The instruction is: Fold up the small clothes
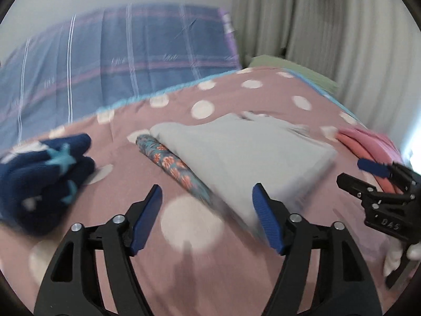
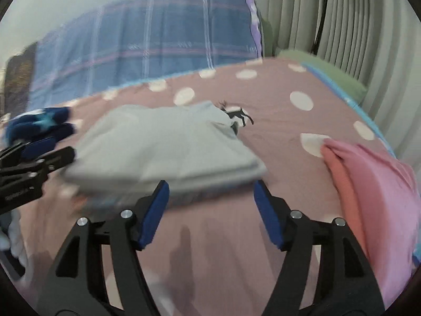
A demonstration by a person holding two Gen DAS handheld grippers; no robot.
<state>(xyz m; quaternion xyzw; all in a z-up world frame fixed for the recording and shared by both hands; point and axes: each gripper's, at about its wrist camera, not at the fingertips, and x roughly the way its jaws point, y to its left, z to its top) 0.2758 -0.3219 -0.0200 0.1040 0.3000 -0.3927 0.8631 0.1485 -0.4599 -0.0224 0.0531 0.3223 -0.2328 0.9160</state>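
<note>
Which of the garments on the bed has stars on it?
The navy garment, bunched at the left beyond the left gripper. The grey one is plain, the one under it floral, and the pink one plain.

You're in a home bedroom.
You face a bed under a mauve, white-dotted cotton sheet point(image 2: 263, 100), a blue plaid blanket point(image 1: 118, 52) behind it, and pleated grey curtains point(image 2: 355, 26).
</note>
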